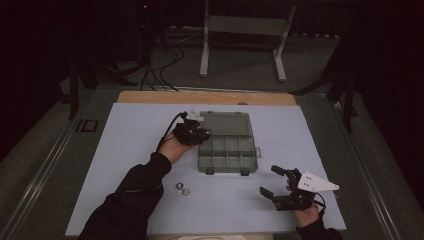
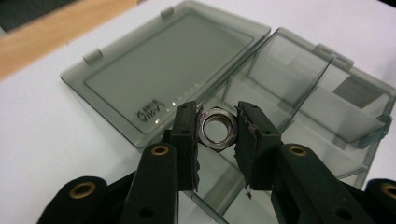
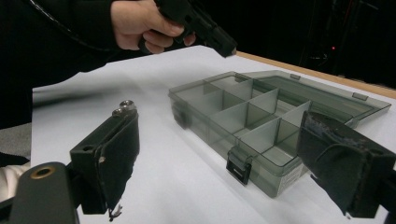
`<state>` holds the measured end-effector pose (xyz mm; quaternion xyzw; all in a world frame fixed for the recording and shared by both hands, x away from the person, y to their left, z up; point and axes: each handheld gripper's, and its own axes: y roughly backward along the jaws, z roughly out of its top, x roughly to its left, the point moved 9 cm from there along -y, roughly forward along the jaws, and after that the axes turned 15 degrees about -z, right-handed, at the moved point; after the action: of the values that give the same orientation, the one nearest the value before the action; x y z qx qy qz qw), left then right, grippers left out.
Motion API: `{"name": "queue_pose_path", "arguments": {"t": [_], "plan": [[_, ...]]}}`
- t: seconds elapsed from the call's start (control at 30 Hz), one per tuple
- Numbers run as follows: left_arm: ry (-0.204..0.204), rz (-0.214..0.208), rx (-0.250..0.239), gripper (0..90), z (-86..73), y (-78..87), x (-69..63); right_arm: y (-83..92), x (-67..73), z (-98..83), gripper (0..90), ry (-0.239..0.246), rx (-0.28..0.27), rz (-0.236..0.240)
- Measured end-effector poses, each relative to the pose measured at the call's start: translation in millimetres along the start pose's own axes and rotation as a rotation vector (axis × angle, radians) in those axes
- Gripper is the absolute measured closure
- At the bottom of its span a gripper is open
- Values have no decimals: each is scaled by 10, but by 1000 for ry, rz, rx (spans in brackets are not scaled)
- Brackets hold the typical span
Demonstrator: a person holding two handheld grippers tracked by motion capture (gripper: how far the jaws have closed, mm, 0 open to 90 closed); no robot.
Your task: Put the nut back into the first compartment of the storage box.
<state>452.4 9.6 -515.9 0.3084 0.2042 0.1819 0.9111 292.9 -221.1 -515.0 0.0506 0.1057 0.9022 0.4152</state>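
Three metal nuts are showing: one (image 2: 216, 129) is sitting between the left tool's (image 2: 215, 128) pads, and two (image 1: 182, 188) are lying together on the worktop (image 1: 125, 150), nearer that tool than the right tool (image 1: 280, 182). One grey compartment box (image 1: 228, 152) is lying between the two tools, its single lid (image 1: 225, 122) lying open.

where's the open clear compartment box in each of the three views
High view: the grey see-through plastic compartment box lies mid-table, lid back.
Left gripper view: box behind the jaws holding a hex nut.
Right gripper view: box centre-right.
Shared landmark: its flat open lid.
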Motion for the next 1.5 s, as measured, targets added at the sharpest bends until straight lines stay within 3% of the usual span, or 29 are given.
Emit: {"name": "queue_pose_path", "arguments": {"t": [0.33,0.53,0.73,0.77,0.83,0.93,0.97,1.17,1.23,1.33,1.5], "plan": [[37,4,96,706,-184,-255,68,3,5,1,134,1,0,3],[67,17,135,705,-250,-347,102,7,9,3,134,-2,-1,7],[85,26,143,686,-266,-387,110,8,8,4,134,-3,-1,7],[92,22,126,660,-242,-364,112,9,7,4,134,-4,-1,7],[100,15,106,524,-194,-325,96,9,6,4,134,-5,-1,7],[94,17,94,437,-153,-280,83,9,6,4,134,-4,-1,6],[93,4,72,413,-115,-240,50,9,7,4,134,-3,-2,7],[81,-33,49,297,-86,-128,-52,10,4,6,134,-3,-2,5],[84,-22,43,275,-82,-99,-52,10,4,7,134,-2,-3,4],[89,-25,32,169,-79,-12,-77,8,5,4,134,-3,-1,5],[67,-23,30,128,-107,143,-142,6,5,5,134,-3,-1,4]]}}
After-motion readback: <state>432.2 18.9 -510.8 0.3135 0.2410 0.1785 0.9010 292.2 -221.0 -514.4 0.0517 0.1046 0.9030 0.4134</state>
